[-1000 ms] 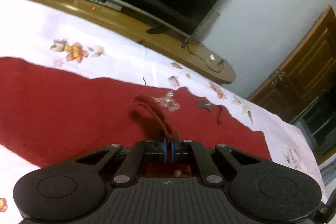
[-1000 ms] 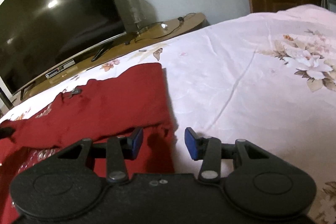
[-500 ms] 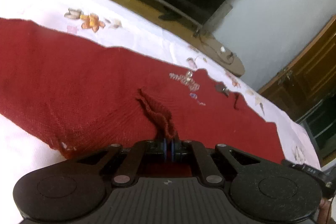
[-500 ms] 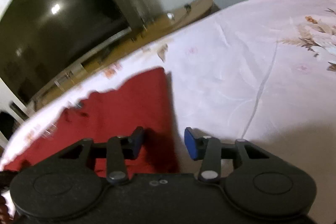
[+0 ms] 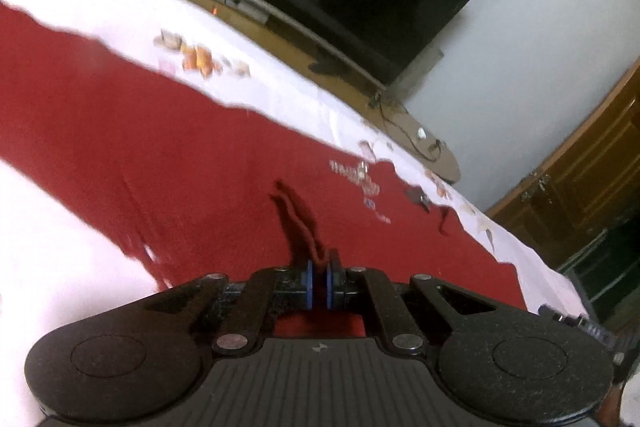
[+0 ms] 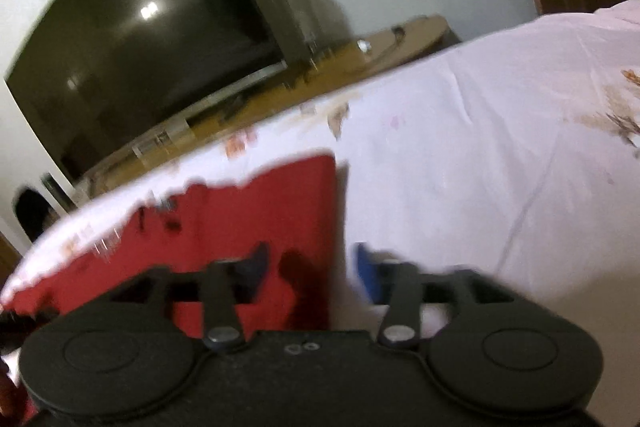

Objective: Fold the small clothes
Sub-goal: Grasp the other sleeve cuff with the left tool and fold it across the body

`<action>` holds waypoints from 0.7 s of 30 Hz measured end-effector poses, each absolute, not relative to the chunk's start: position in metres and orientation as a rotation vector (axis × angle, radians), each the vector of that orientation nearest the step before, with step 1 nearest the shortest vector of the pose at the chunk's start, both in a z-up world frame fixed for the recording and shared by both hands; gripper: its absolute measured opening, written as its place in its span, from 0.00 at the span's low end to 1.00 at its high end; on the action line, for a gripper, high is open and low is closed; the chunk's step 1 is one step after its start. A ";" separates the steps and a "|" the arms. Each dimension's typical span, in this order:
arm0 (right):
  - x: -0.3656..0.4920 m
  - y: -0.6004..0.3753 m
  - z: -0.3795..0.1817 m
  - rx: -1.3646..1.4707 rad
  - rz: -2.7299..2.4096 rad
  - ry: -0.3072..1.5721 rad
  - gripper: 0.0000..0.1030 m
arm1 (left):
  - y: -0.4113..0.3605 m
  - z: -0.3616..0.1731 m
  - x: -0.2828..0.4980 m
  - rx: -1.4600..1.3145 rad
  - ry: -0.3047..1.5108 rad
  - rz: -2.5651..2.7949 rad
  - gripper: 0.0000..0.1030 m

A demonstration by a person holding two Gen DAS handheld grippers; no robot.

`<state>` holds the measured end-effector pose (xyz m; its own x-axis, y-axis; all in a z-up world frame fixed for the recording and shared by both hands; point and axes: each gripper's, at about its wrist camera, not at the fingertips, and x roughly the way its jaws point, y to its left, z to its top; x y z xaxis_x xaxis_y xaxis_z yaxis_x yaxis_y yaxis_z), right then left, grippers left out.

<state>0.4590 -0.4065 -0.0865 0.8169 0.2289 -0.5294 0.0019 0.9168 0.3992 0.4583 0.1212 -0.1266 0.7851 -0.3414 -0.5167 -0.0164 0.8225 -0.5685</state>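
Note:
A red knit garment (image 5: pixel 168 155) lies spread on the white floral bedsheet (image 5: pixel 48 267). My left gripper (image 5: pixel 318 283) is shut on a pinched fold of the red garment and lifts it in a ridge. The garment has a sparkly decoration (image 5: pixel 356 173) near its far edge. In the right wrist view, my right gripper (image 6: pixel 310 267) is open, its jaws straddling the right edge of the red garment (image 6: pixel 272 211), with nothing pinched. That view is blurred.
A large dark TV (image 6: pixel 136 43) stands on a low wooden stand (image 6: pixel 360 59) beyond the bed. A wooden door (image 5: pixel 580 183) is at the right. The bedsheet (image 6: pixel 480 147) extends bare to the right of the garment.
My left gripper has pulled its pinched fold back and left, showing more of the garment. My right gripper has moved forward along the garment's right edge, still open.

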 end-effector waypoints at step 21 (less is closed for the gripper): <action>0.530 -0.427 -0.094 0.434 0.171 0.608 0.07 | 0.095 -0.116 0.484 -0.397 0.601 -0.150 0.05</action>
